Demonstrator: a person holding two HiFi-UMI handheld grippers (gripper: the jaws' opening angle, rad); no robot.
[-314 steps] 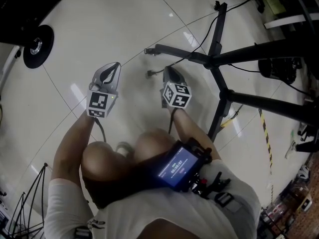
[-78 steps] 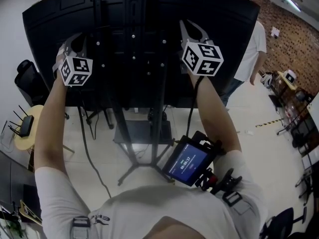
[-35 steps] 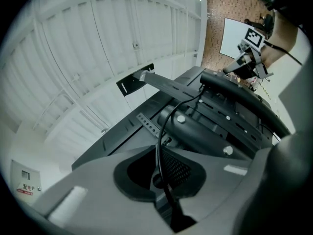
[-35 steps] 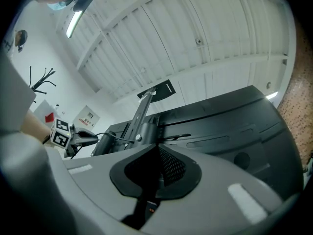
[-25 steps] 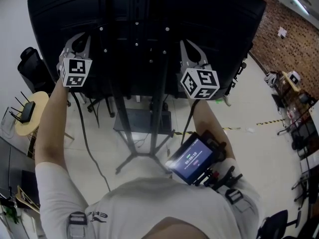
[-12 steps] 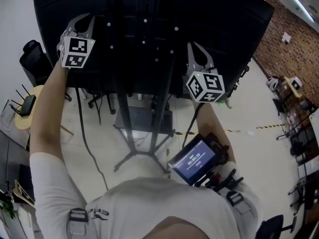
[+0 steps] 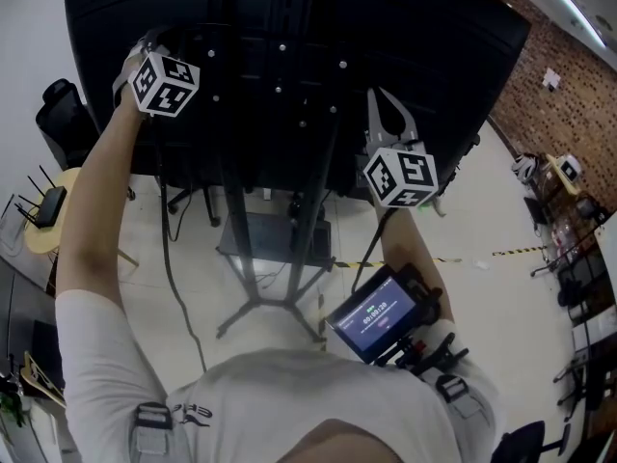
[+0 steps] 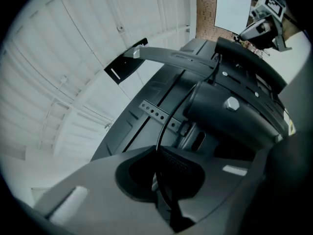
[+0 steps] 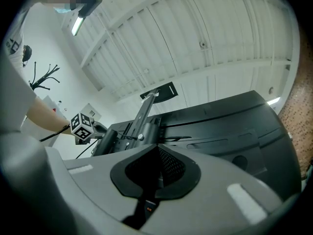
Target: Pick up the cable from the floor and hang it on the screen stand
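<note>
Two grippers are up at the back of the screen [image 7: 405, 56]. The left gripper [image 8: 158, 153] pinches the black cable [image 8: 164, 124], which runs from its jaws up to the screen stand [image 8: 230, 112] at the far side. The right gripper [image 9: 157, 155], off to the right, is squeezed together with nothing in it.

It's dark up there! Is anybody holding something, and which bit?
The left hand-held gripper pinches the black cable partway along it; the right hand-held gripper holds nothing.
</note>
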